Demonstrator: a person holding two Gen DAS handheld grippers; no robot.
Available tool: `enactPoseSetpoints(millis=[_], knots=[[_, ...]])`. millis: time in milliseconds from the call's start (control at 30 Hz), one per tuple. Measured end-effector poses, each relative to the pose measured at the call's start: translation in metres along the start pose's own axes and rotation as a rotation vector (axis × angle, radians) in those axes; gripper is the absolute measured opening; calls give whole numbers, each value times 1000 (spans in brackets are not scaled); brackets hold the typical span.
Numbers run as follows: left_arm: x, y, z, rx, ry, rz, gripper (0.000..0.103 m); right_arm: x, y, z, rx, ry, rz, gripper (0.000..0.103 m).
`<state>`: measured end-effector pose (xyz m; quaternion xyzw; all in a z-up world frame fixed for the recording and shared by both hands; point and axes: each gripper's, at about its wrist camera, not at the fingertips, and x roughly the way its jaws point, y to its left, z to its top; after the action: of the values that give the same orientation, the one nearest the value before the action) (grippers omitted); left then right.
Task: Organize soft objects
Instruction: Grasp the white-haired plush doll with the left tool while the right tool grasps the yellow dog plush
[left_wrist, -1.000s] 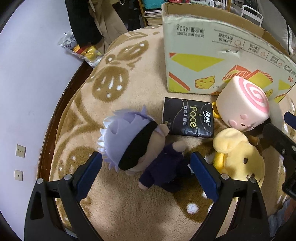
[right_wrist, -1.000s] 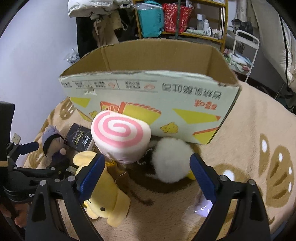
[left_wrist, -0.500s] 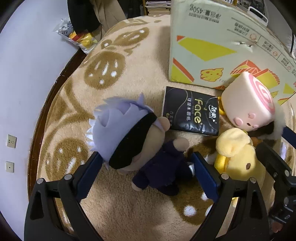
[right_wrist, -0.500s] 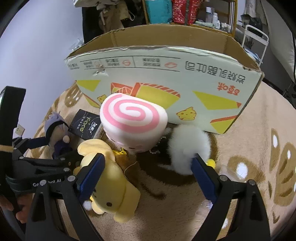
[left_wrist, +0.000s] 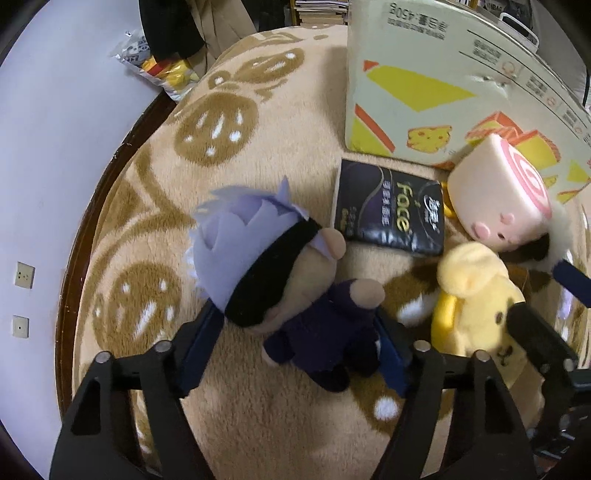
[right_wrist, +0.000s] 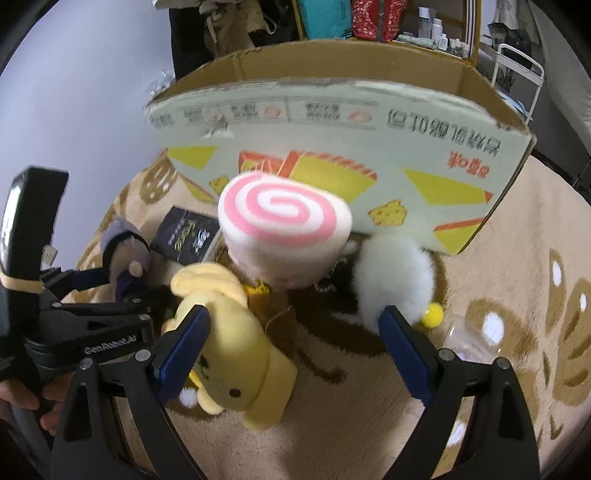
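Note:
A doll with pale purple hair, a black blindfold and dark clothes (left_wrist: 280, 280) lies on the beige rug (left_wrist: 258, 129). My left gripper (left_wrist: 297, 343) is closing around it. One blue pad touches the head and the other the body, as the right wrist view (right_wrist: 122, 284) also shows. A yellow dog plush (right_wrist: 232, 354), a pink-swirl roll plush (right_wrist: 284, 221) and a white fluffy ball (right_wrist: 395, 277) lie in front of the cardboard box (right_wrist: 332, 110). My right gripper (right_wrist: 295, 343) hangs open low over them, its left pad beside the yellow plush (left_wrist: 476, 306).
A black tissue pack (left_wrist: 388, 210) lies between the doll and the box. A snack bag (left_wrist: 162, 70) sits at the rug's far left edge by the wall. Clear plastic (right_wrist: 472, 343) lies on the rug at the right. Shelves (right_wrist: 369, 18) stand behind the box.
My left gripper's jaws have narrowed from wide apart onto the doll's sides. Both views have edged closer to the toys, and the right gripper has sunk over the yellow plush.

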<state>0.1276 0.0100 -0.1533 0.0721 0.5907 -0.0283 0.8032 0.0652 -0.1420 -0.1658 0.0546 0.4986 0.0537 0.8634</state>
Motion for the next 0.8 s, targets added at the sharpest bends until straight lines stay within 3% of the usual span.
enactPoseSetpoints(millis=[133, 200, 300, 333, 467, 700, 800], knots=[[-2, 3, -7, -11, 8, -19, 65, 4, 3, -2, 1, 27, 29, 97], [-3, 4, -10, -13, 11, -26, 61, 6, 6, -3, -7, 36, 35, 92], [-4, 6, -9, -18, 8, -34, 58, 9, 8, -4, -30, 45, 63, 71], [-4, 6, -9, -19, 9, -43, 45, 9, 9, -4, -35, 48, 72, 65], [-7, 9, -13, -31, 16, -63, 42, 7, 14, -5, -33, 61, 111, 44], [-10, 15, -15, -55, 7, -83, 40, 1, 16, -10, -12, 68, 105, 43], [-17, 15, -22, -46, -2, -77, 40, 8, 21, -15, -32, 65, 68, 54]])
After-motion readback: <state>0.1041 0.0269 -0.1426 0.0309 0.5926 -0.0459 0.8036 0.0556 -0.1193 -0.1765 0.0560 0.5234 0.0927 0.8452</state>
